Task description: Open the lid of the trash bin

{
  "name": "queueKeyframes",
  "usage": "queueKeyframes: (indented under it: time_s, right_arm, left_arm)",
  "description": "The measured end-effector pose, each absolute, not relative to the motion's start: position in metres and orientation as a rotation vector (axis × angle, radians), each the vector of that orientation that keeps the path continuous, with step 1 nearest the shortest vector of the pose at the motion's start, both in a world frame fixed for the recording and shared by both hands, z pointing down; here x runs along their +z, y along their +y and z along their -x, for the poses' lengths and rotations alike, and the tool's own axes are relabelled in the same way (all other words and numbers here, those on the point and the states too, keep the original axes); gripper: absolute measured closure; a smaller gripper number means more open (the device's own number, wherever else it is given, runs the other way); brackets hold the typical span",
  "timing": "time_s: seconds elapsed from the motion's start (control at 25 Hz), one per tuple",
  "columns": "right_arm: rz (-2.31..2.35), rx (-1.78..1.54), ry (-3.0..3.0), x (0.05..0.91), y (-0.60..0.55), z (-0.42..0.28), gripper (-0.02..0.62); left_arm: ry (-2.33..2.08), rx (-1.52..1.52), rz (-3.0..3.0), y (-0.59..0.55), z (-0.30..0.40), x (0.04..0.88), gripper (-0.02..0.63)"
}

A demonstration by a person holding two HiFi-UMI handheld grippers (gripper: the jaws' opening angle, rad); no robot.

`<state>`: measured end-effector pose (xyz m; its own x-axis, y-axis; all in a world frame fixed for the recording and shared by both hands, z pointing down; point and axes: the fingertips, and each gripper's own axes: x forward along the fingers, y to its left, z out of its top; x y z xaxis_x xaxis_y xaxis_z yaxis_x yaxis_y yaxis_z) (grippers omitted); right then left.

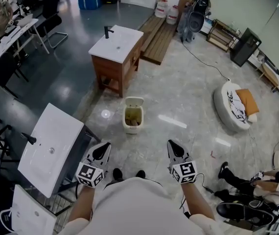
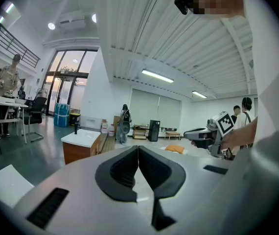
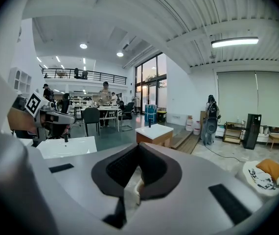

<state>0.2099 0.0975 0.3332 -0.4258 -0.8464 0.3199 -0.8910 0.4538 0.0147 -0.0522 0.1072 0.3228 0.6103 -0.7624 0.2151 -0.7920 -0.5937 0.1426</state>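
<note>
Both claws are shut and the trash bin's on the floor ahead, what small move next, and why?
Probably just hold both claws where they are. The trash bin already has its lid tipped up behind the opening, brownish contents showing, and the left claw and right claw are shut, empty and well apart from it, so nothing seems left to lift.

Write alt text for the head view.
A cream trash bin, lid up, stands on the floor ahead of the left gripper and right gripper, both shut and clear of it. A wooden sink cabinet stands beyond.
</note>
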Motion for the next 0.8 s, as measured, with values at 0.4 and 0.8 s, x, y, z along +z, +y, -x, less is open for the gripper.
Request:
queueKeyframes:
  time_s: [0.4,0.8]
  right_arm:
    - [-1.498,0.245,-2.43,0.333,0.1,-0.201,0.566]
    - [-1.507,0.251,-2.433,0.335,0.098,-0.198,0.566]
  left_arm:
    - [-1.267,0.188,-2.615,0.106,0.056,0.322,0.589]
    - [-1.258,0.188,-2.614,0.103,0.057,0.326,0.589]
